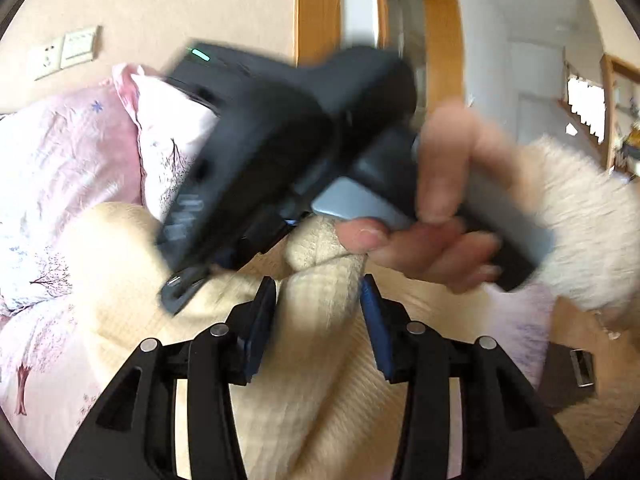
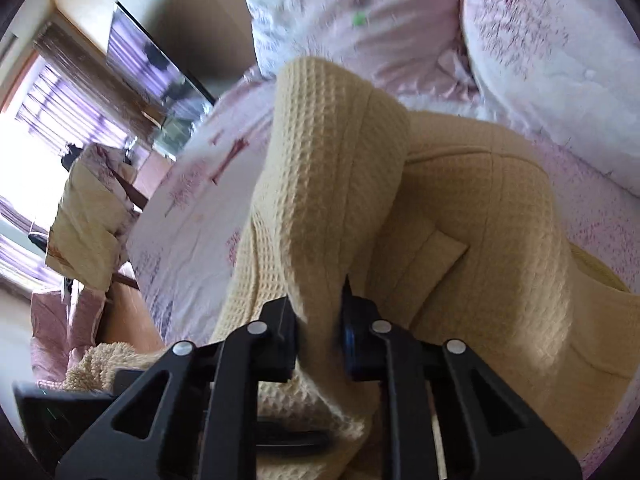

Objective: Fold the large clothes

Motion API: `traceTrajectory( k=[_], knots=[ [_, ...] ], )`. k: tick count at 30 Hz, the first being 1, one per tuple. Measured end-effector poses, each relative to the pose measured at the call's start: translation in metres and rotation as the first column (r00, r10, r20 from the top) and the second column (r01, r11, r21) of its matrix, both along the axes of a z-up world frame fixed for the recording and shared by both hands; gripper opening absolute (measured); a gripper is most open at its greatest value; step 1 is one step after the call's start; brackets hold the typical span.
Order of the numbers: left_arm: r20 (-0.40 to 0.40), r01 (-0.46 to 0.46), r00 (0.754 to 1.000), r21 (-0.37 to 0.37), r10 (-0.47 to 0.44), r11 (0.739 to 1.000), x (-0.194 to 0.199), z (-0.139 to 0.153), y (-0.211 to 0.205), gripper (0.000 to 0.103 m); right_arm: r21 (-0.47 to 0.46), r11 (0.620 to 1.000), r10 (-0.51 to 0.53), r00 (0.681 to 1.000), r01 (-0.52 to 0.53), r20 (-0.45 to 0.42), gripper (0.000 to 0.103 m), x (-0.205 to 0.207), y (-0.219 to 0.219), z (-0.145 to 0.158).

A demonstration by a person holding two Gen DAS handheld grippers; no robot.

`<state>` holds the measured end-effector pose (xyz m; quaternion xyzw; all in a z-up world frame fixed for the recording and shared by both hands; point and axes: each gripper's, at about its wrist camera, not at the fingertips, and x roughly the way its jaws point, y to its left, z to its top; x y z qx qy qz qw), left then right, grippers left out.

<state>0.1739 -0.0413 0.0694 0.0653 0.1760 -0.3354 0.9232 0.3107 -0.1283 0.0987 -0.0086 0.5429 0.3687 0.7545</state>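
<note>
A large cream waffle-knit garment [image 2: 460, 216] lies on a bed with pink floral bedding [image 2: 400, 12]. My right gripper [image 2: 320, 300] is shut on a raised fold of the garment. In the left wrist view the same cream garment [image 1: 320, 380] bunches up between the fingers of my left gripper [image 1: 318, 292], which is closed on a thick fold. The right gripper's black body [image 1: 280, 152] and the person's hand [image 1: 436, 208] holding it sit just beyond the left gripper, blurred by motion.
Pink pillows [image 1: 80, 152] lie at the bed's head by a wall with sockets [image 1: 64, 52]. A wooden door frame [image 1: 316, 8] stands behind. A television [image 2: 160, 76], a window and a chair with a cream cloth [image 2: 88, 216] are beyond the bed's edge.
</note>
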Motion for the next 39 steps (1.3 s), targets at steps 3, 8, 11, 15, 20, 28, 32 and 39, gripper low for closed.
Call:
traceTrajectory(
  k=[3,8,11,15,20,28,32,39],
  knots=[
    [0.006,0.000,1.000,-0.067,0.000,0.998,-0.024,0.015,0.042,0.057,0.038,0.998,-0.046,0.999,0.046,0.020,0.016,-0.006,-0.015,0.004],
    [-0.055,-0.223,0.975,-0.186,0.216,0.957,-0.003,0.037,0.115,0.063,0.135,0.984,-0.125,0.989,0.113,0.084,0.016,-0.030,-0.052,0.034],
    [-0.172,-0.290,0.952,-0.241,0.253,0.926,0.030,0.034,0.136,0.065,0.176,0.969,-0.198,0.972,0.174,0.130,0.016,-0.051,-0.086,0.053],
    [-0.247,-0.280,0.944,-0.253,0.218,0.926,0.057,0.028,0.121,0.070,0.211,0.941,-0.299,0.940,0.263,0.162,0.016,-0.075,-0.132,0.058],
    [-0.293,-0.231,0.942,-0.221,0.162,0.947,0.066,0.025,0.071,0.073,0.299,0.890,-0.396,0.909,0.345,0.131,0.016,-0.096,-0.181,0.048],
    [-0.235,-0.224,0.948,-0.009,0.216,0.974,0.074,0.011,0.017,0.073,0.313,0.816,-0.480,0.871,0.486,-0.102,0.017,-0.067,-0.202,-0.035],
    [-0.203,-0.221,0.950,0.101,0.237,0.970,0.073,-0.005,0.003,0.073,0.345,0.828,-0.461,0.887,0.442,-0.030,0.035,-0.075,-0.191,-0.020],
    [-0.192,-0.194,0.957,0.126,0.216,0.973,0.071,-0.007,-0.003,0.073,0.360,0.796,-0.517,0.856,0.486,-0.011,0.082,-0.089,-0.223,-0.010]
  ],
)
